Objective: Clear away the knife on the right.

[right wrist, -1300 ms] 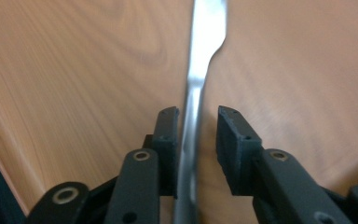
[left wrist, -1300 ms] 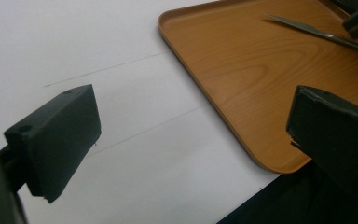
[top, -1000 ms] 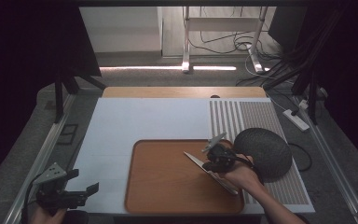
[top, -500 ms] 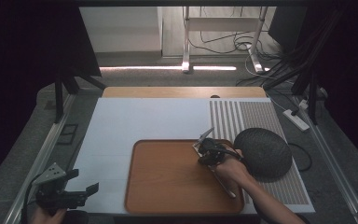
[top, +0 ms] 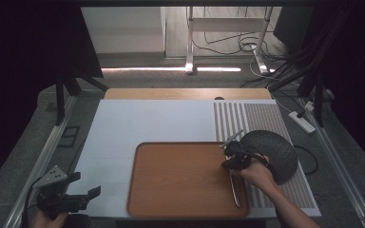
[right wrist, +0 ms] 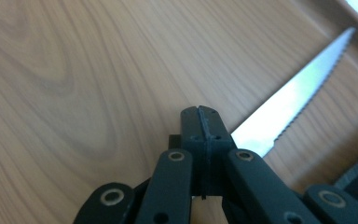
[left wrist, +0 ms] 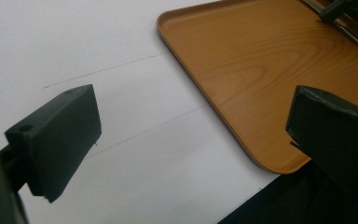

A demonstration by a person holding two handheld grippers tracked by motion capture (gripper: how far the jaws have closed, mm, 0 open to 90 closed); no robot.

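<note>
knife (right wrist: 286,109) | serrated steel blade | flat on wooden tray (top: 180,180), right edge

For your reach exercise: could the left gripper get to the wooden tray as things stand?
Probably yes. The left gripper hangs open beside the tray, with bare white tabletop between them.

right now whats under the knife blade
The wooden tray lies under the serrated knife; whether the blade touches it cannot be told. The shut right tool covers the handle end and the tray beneath it.
</note>
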